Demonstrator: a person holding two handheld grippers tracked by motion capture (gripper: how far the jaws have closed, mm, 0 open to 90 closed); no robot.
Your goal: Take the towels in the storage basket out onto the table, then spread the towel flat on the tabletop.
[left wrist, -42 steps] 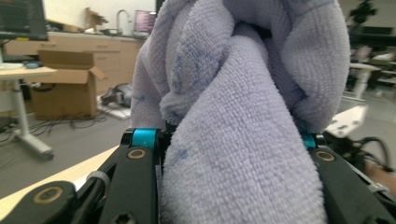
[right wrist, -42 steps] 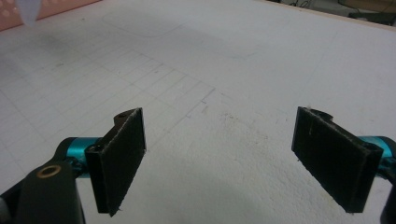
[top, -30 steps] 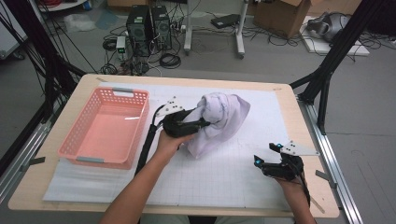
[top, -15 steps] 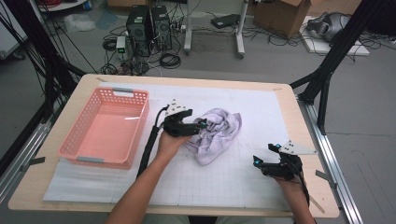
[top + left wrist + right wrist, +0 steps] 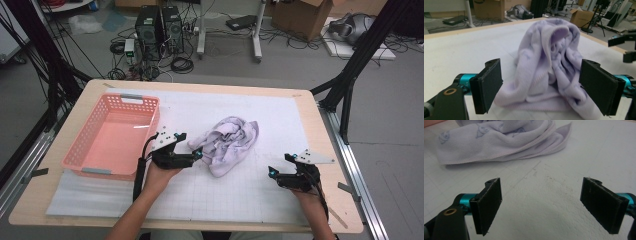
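Item: lavender towel (image 5: 229, 144), terry, faint printed figures, stitched hem. Location: crumpled in a loose mound on the white gridded mat (image 5: 280, 115), middle of the desk (image 5: 325, 150), just right of the pink plastic basket (image 5: 107, 145), not in it.

Left tongs (image 5: 198, 153): released; the jaws have just been opening and now stand wide. In the left gripper view the towel (image 5: 549, 65) rises in front of the two pads (image 5: 487, 85), and neither pad presses on the cloth.

Right tongs (image 5: 271, 172): released, jaws wide apart, resting low over bare mat near the desk's front right, apart from the towel; the hem (image 5: 506, 152) lies ahead of them.

Hazards, as judged:
- Bunched grab. The mound is folded on itself; closing on its middle would likely catch several layers, and the cloth would lift as a lump rather than spread.
- Thin pinch. Closing on a single outer fold could let the soft pile slip out as the weight drags.
- Mat snag. Pads driven low to reach the hem might scrape or lift the mat.
- Basket knock. The left hand sits close to the basket wall; a wide swing could shove it.
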